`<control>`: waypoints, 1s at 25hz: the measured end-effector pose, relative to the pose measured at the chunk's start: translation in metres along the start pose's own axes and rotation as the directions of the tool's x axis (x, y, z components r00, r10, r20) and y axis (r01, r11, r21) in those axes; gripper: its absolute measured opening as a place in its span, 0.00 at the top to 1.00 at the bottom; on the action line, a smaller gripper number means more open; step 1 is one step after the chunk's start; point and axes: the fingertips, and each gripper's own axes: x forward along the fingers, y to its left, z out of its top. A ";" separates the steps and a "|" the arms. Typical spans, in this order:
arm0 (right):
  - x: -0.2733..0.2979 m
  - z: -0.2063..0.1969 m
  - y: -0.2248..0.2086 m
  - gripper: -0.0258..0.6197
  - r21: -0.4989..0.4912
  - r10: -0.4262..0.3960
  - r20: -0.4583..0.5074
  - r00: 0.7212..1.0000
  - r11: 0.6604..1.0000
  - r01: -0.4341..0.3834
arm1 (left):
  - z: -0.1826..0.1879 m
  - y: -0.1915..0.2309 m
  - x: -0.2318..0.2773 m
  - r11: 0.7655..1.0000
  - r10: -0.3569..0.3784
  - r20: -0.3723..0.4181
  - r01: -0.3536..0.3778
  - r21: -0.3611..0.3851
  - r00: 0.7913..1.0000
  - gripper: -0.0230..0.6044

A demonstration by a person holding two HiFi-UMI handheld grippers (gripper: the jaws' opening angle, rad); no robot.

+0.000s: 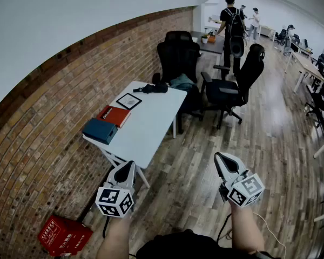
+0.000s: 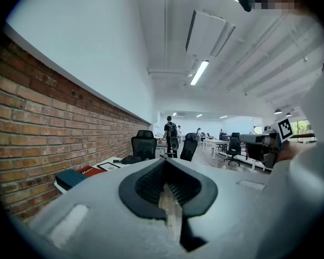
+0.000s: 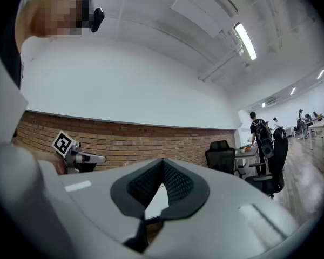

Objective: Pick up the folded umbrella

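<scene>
Black folded umbrella (image 1: 153,88) lies untouched on the white rectangular table's (image 1: 151,131) far end, upper centre. Left gripper (image 1: 129,165) and right gripper (image 1: 220,157), low in frame, are closed and empty; approach and grasp remain.

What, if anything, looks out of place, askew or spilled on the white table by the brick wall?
Nothing stands out. On the table, the blue book, red book, framed picture and folded umbrella all lie flat in a row along the wall side. Nothing is spilled or visibly broken.

Black folded umbrella (image 1: 153,88), lying flat at white table's (image 1: 151,128) far end
</scene>
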 end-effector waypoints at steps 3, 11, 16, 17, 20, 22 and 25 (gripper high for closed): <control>-0.009 -0.007 -0.008 0.96 0.017 -0.004 -0.006 1.000 1.000 0.004 | -0.011 -0.010 0.001 1.000 -0.006 -0.020 0.006 -0.020 1.000 0.95; -0.019 -0.024 -0.012 0.96 0.026 0.026 -0.039 0.999 0.999 -0.025 | -0.023 -0.042 0.013 0.999 0.007 -0.033 -0.008 -0.032 0.999 0.95; -0.032 -0.036 -0.013 0.96 -0.010 0.061 -0.071 0.996 0.998 -0.062 | -0.032 -0.058 0.015 0.998 0.047 -0.028 -0.048 -0.032 0.999 0.95; -0.037 -0.039 -0.012 0.96 -0.010 0.070 -0.080 0.994 0.997 -0.071 | -0.036 -0.061 0.016 0.998 0.052 -0.033 -0.053 -0.034 0.998 0.95; -0.047 -0.053 -0.017 0.96 0.015 0.077 -0.108 0.991 0.997 -0.076 | -0.045 -0.068 0.019 0.997 0.061 -0.050 -0.063 -0.043 0.997 0.95; -0.048 -0.064 -0.022 0.96 0.048 0.071 -0.125 0.990 0.997 -0.065 | -0.050 -0.068 0.024 0.997 0.061 -0.062 -0.064 -0.048 0.996 0.95; -0.045 -0.077 -0.030 0.96 0.075 0.058 -0.159 0.986 0.996 -0.047 | -0.056 -0.065 0.034 0.997 0.050 -0.074 -0.054 -0.059 0.996 0.95</control>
